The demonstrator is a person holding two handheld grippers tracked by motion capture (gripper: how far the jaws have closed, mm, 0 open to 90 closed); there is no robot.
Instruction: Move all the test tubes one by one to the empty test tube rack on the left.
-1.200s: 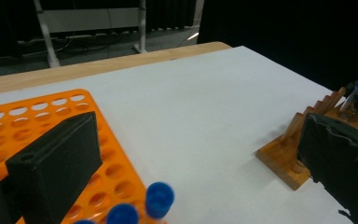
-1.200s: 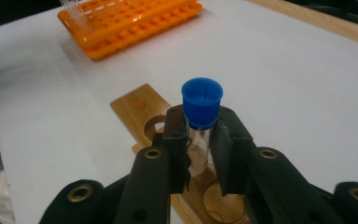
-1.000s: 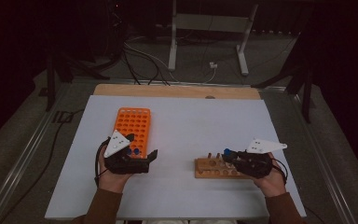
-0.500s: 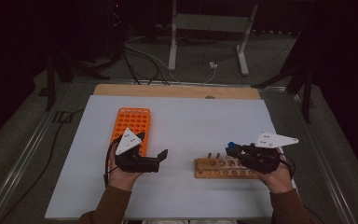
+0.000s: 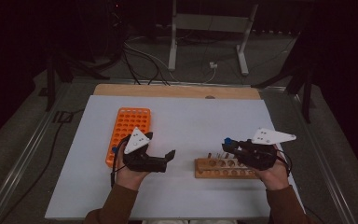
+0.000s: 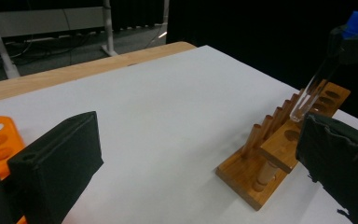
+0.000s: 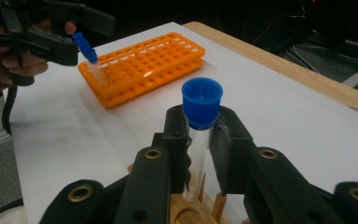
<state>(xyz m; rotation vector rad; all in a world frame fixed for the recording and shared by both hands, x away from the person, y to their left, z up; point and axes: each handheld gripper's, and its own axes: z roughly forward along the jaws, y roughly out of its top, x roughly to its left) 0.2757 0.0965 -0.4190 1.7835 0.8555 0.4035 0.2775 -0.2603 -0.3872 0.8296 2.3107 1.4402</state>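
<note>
Test tube (image 7: 200,135) — clear glass cylinder, blue ribbed plastic cap, long axis near upright, cap uppermost. Clamped between the right gripper's (image 5: 229,145) black jaws, above the wooden peg rack (image 5: 223,169) at 4 o'clock on the table, higher than a second ago. Left gripper (image 5: 168,156) — jaws apart, empty, shifted right from the orange perforated plastic rack (image 5: 129,128).

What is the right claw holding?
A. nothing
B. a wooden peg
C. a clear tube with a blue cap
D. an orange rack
C: the right claw is clamped on a clear tube with a blue cap, held above the wooden rack.
</note>
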